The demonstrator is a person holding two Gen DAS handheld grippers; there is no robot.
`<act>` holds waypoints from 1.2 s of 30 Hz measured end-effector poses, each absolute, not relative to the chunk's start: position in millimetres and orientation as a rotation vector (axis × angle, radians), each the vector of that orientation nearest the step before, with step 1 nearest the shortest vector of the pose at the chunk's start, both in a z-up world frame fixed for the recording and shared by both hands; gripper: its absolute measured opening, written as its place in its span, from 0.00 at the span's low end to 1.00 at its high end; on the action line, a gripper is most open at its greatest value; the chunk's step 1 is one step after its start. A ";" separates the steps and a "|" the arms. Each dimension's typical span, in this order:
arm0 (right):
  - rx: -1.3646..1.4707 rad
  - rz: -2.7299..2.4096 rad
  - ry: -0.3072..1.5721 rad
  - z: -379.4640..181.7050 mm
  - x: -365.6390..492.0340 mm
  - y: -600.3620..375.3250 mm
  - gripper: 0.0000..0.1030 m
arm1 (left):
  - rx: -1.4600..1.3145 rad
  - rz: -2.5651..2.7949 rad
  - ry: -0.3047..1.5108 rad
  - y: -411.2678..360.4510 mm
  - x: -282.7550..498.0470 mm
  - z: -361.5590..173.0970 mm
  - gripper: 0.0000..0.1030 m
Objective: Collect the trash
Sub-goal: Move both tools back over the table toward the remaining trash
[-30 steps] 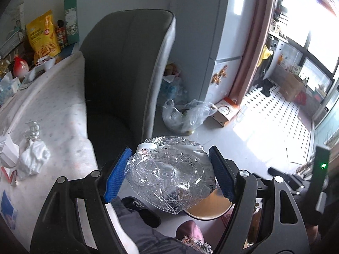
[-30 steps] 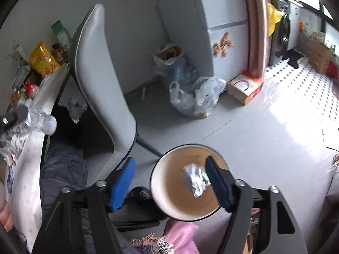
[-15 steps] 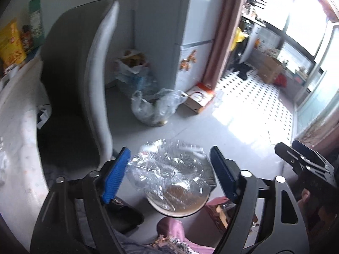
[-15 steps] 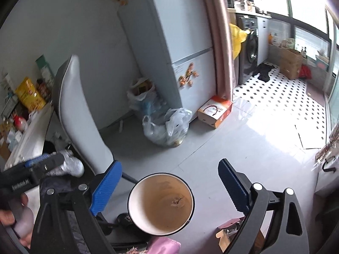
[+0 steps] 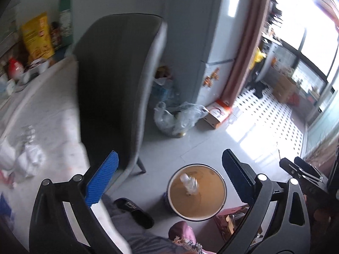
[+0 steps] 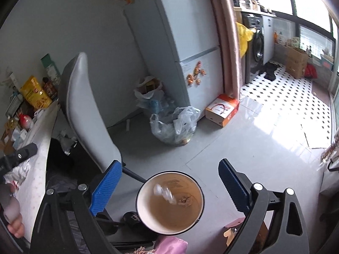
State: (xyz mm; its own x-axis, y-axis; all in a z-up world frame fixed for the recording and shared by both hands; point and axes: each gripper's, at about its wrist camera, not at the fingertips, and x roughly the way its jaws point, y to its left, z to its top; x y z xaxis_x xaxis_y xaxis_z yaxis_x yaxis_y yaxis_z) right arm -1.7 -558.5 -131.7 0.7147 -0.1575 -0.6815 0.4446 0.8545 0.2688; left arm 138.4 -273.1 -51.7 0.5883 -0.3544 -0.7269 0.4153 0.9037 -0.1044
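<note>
While over bin [image 5: 220,182] | left gripper [image 5: 169,173] spread, empty | bottle [image 5: 188,183] blurred, maybe falling

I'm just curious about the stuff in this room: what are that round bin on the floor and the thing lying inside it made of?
The bin looks like enamelled metal or plastic, I can't tell which: smooth white rim, glossy brown inside. The bottle in it seems to be thin clear plastic: see-through, crinkled, shiny, with a pale cap. Motion blur makes that uncertain. Both hand-held grippers are open and empty.

bare grey floor [image 6: 243,148] lies open beyond the round cream-rimmed bin [image 6: 170,203]; the grey padded chair [image 6: 89,114] blocks the left, cluttered desk [image 5: 42,114] behind.
</note>
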 end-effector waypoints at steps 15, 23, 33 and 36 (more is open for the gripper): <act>0.336 -0.214 0.647 -91.6 25.7 -467.4 0.93 | -0.088 -0.081 0.706 -127.0 124.4 -26.1 0.95; 0.242 -0.126 0.631 -70.9 47.7 -390.2 0.93 | -0.137 0.104 0.622 -62.0 109.8 -17.0 0.95; 0.230 0.070 0.621 -59.4 58.9 -313.4 0.93 | -0.292 -0.020 0.604 11.0 97.8 -29.7 0.95; 0.237 0.102 0.620 -57.7 63.6 -296.3 0.93 | -0.336 -0.021 0.593 31.5 96.6 -30.4 0.94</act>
State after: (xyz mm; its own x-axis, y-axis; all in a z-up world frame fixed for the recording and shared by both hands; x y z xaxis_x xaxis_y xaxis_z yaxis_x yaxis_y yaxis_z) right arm 63.6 -296.3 -57.7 0.8100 0.1655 -0.5625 -0.0239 0.9678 0.2504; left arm 96.6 31.5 -30.4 0.8308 -0.1150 -0.5445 -0.0768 0.9454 -0.3167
